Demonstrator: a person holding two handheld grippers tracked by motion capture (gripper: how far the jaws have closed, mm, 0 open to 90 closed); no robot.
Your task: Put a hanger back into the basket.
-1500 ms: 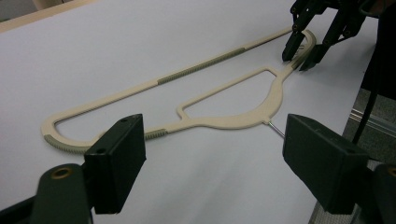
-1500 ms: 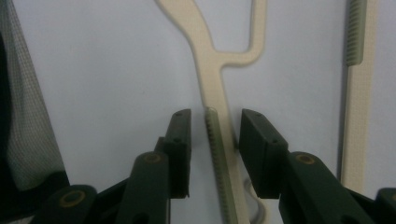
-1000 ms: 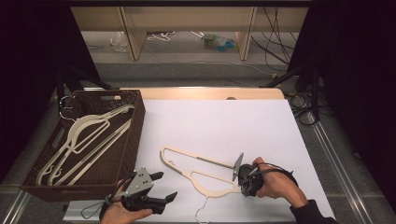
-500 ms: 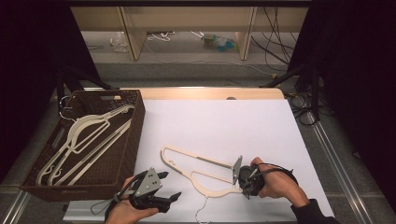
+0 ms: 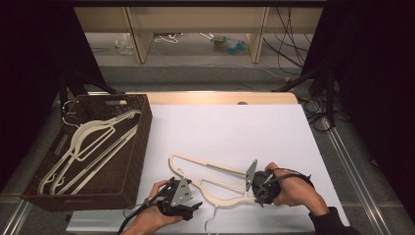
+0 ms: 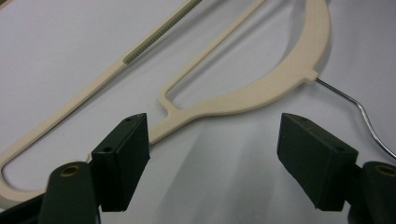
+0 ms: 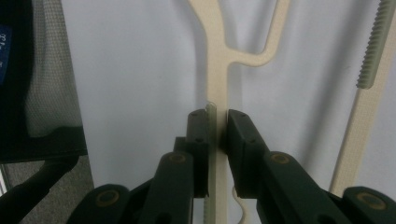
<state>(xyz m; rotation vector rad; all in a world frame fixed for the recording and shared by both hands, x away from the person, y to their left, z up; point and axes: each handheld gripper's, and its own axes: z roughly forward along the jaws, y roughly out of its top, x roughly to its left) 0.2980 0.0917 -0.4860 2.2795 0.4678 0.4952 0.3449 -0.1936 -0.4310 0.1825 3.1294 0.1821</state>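
Right gripper clamps hanger; left gripper open.

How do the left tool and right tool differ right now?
The left tool is open, with nothing between its jaws; the right tool is shut on the cream hanger. The left tool hovers beside the hanger's neck; the right tool grips one arm. Both have black jaws.

Lit evenly from above on the white table; dark at both sides of the high view. Soft, faint shadows beneath the hanger. Slightly blurred on the nearest black jaws in both gripper views; no glare.
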